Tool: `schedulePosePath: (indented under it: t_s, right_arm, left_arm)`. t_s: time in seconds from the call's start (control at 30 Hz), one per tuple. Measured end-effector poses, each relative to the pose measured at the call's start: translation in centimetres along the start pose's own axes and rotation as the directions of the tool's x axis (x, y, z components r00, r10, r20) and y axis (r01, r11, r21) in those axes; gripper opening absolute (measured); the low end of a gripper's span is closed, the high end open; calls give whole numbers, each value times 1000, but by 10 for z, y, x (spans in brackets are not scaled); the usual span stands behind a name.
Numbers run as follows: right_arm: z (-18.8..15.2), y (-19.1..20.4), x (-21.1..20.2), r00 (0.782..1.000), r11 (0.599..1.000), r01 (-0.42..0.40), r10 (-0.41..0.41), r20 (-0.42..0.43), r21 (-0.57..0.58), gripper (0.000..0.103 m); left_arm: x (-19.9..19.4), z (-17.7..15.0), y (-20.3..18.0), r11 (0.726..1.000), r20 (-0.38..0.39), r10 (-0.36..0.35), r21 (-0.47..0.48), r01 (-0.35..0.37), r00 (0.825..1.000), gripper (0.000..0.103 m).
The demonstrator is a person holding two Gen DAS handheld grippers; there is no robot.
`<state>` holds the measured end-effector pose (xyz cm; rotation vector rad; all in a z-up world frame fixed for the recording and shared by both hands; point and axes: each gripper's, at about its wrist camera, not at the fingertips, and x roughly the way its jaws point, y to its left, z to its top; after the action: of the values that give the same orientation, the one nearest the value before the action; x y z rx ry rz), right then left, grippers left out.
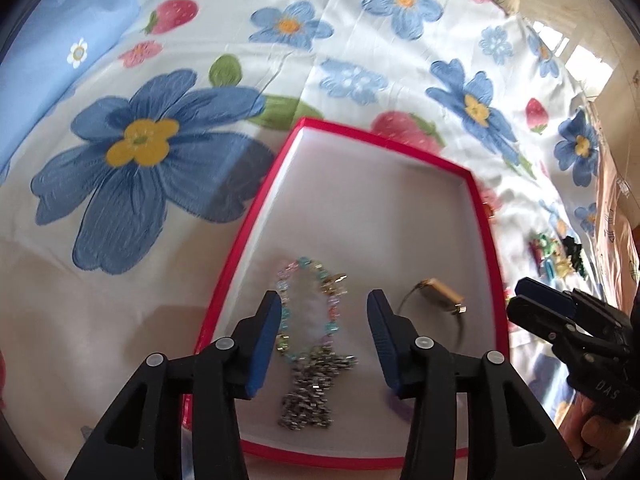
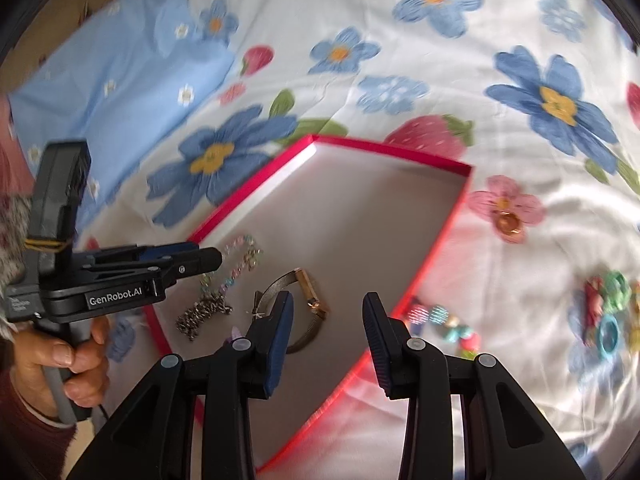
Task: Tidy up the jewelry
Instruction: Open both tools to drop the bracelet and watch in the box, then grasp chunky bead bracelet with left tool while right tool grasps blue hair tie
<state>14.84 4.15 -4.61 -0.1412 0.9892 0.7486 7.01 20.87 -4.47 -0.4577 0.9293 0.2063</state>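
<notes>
A red-rimmed box lid [image 1: 478,216] with a pale inner floor lies on a bedsheet [image 1: 360,40] printed with blue flowers and strawberries. 3 pieces of jewelry rest in the near part of the tray. The pastel beaded bracelet [image 1: 308,308] lies as a narrow loop, its long axis running from the near edge toward the far edge of the tray in the left wrist view. Touching its near end is a heap of dark metal chain [image 1: 312,392], bunched with no clear direction. To the right, apart from both, sits a gold wristwatch [image 1: 438,294], its rectangular case angled down to the right and its thin band curving away toward the near right side.

The left hand-held gripper [image 1: 324,340] hovers above the bracelet and chain, released, its blue-padded fingers spread wide with the bracelet seen between them; nothing is gripped. The right hand-held gripper [image 2: 326,340] is likewise released, fingers spread, positioned over the tray's right rim with the watch just beyond its left finger.

Outside the tray, on the sheet to the right, lie more pieces: a row of colourful beads [image 2: 444,322] just beside the rim, an amber-stoned ring [image 2: 506,224] on a pink printed flower, and a cluster of bright plastic rings [image 2: 608,312] farther right; blur hides their detail.
</notes>
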Motion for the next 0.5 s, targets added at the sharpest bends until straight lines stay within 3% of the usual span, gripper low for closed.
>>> schedulePosePath:
  t_s: [0.13,0.5]
  right_arm:
    - [-10,-23,-25,999,996,3,-7,48,84,38]
    - [-38,-82,-72,992,974,72,-93,89,216,38]
  left_arm:
    - [-10,0,-16,999,16,-13,35,13,1000,52]
    - [-20,-3,-71,987,7,-66,149,65,998,55]
